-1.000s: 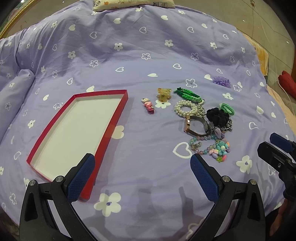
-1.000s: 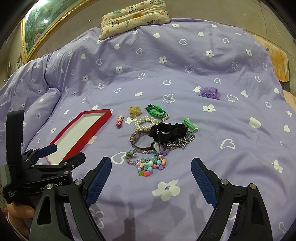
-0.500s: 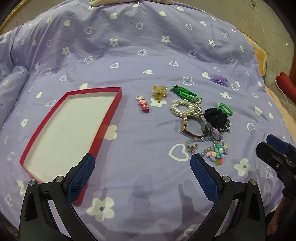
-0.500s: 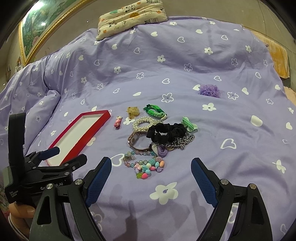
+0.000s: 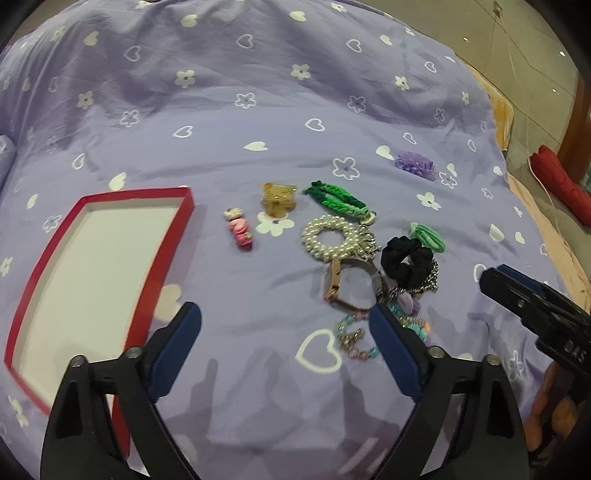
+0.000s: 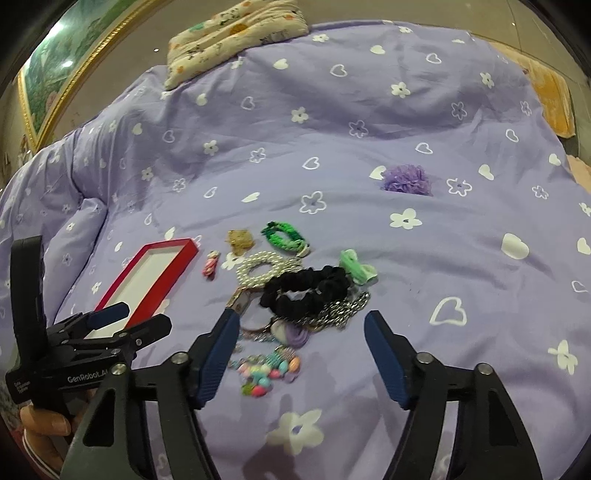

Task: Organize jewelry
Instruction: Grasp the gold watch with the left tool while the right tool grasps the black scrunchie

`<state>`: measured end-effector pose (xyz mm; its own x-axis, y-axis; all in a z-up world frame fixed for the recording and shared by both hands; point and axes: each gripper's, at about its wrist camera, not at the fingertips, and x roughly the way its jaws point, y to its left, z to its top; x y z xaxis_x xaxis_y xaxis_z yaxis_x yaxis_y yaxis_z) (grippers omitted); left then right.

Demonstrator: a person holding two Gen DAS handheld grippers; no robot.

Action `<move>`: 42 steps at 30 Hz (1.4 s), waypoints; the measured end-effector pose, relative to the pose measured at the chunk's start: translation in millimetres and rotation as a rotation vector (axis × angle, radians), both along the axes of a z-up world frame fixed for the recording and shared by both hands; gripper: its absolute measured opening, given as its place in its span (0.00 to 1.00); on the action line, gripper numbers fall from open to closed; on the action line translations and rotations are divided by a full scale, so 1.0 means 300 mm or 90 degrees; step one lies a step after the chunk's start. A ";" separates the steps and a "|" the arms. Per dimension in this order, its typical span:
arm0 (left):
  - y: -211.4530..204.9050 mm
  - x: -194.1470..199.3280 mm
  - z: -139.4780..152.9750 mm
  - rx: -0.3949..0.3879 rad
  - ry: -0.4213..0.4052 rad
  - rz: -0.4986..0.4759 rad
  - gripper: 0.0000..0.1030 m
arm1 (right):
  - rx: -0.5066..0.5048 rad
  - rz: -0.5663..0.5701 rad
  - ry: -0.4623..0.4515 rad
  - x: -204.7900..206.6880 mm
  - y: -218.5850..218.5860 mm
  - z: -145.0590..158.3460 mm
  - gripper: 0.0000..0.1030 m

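Observation:
A red-rimmed box lid with a white floor point(image 5: 177, 236) point(image 6: 173, 245) lies on the purple bedspread, left of the jewelry. To its right lie a pink clip point(image 5: 240, 230), an amber claw clip point(image 5: 277, 199), a green braided band point(image 5: 334, 197), a pearl bracelet point(image 5: 332, 236) point(image 6: 258, 269), a black scrunchie point(image 5: 406, 258) point(image 6: 306, 291), a watch point(image 5: 347, 284), a silver chain point(image 6: 343, 306) and a colourful bead bracelet point(image 6: 266, 369). My left gripper point(image 5: 284, 332) is open and empty, above the bed between box and pile. My right gripper point(image 6: 299, 339) is open and empty, just short of the pile.
A purple fabric flower point(image 5: 413, 164) point(image 6: 406, 181) lies apart at the far right. A light green hair tie point(image 6: 356, 269) sits beside the scrunchie. A patterned pillow point(image 6: 236, 33) lies at the head of the bed. A red cushion point(image 5: 561, 184) lies on the floor.
Both grippers have moved forward and lower toward the jewelry pile. Both stay open and empty. Nothing on the bed has moved.

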<state>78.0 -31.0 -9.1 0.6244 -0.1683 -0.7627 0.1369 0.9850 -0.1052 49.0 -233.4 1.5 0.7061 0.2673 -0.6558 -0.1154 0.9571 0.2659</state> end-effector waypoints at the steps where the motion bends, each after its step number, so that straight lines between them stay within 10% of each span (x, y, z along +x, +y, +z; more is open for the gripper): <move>1: -0.007 0.013 -0.002 0.000 0.002 -0.005 0.86 | 0.002 0.000 0.004 0.011 -0.003 -0.004 0.60; 17: -0.069 0.123 -0.065 0.012 0.031 -0.048 0.77 | 0.011 -0.001 0.067 0.165 -0.016 -0.073 0.48; 31: -0.137 0.217 -0.167 0.026 0.080 -0.094 0.29 | 0.015 -0.006 0.125 0.262 -0.016 -0.177 0.37; 36: -0.146 0.214 -0.178 0.019 0.083 -0.113 0.08 | 0.011 -0.004 0.124 0.269 -0.011 -0.192 0.17; 42: -0.127 0.189 -0.165 0.007 0.076 -0.109 0.07 | 0.014 -0.009 0.101 0.245 -0.015 -0.166 0.07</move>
